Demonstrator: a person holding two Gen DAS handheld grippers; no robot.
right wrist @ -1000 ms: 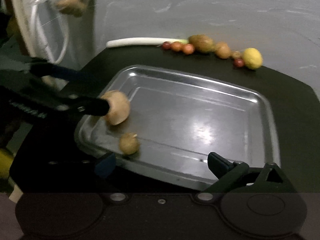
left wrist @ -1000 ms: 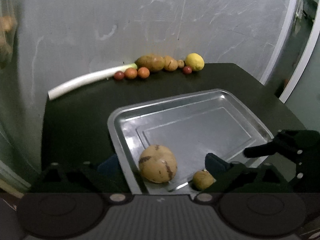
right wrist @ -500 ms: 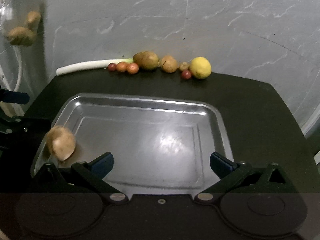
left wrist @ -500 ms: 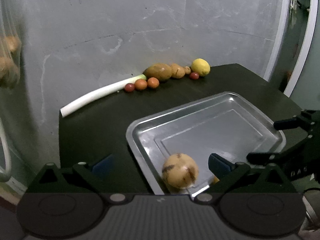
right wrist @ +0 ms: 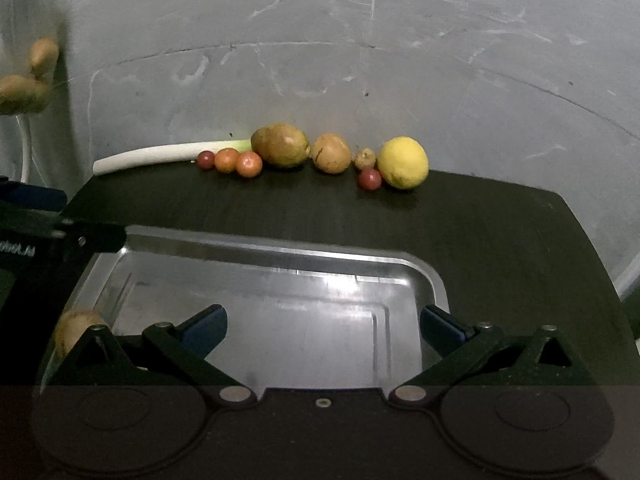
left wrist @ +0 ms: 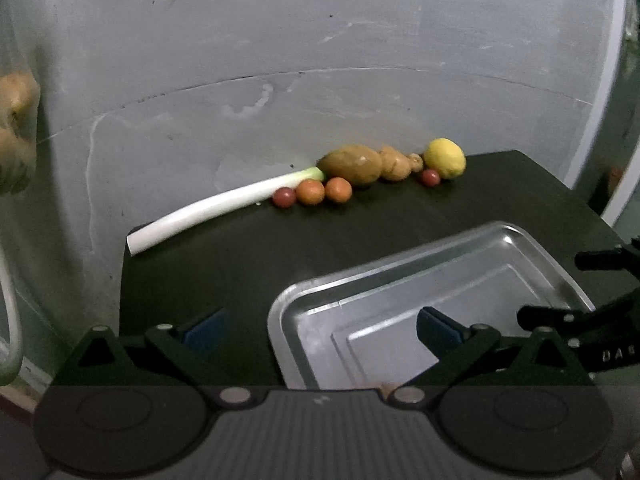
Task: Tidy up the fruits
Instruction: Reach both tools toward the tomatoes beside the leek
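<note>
A row of produce lies along the back wall of the black table: a white leek (left wrist: 216, 208), small tomatoes (left wrist: 310, 192), a large potato (left wrist: 352, 164), a knobbly potato (left wrist: 394, 164) and a yellow lemon (left wrist: 445, 159). The same row shows in the right wrist view, with the lemon (right wrist: 403, 162) at its right end. A metal tray (right wrist: 280, 252) sits at the front. One brown round fruit (right wrist: 72, 332) lies at its near left corner. My left gripper (left wrist: 320, 328) is open over the tray's left rim (left wrist: 280, 304). My right gripper (right wrist: 322, 322) is open above the tray, holding nothing.
A grey plaster wall stands right behind the produce. A clear bag with brownish roots (right wrist: 28, 80) hangs at the far left. The left gripper's finger (right wrist: 80, 236) reaches in over the tray's left rim in the right wrist view. The table edge falls away at right.
Both grippers have pulled back and risen from the tray. The round fruit and the small one left the left view; only the round fruit shows at the right view's lower left.
</note>
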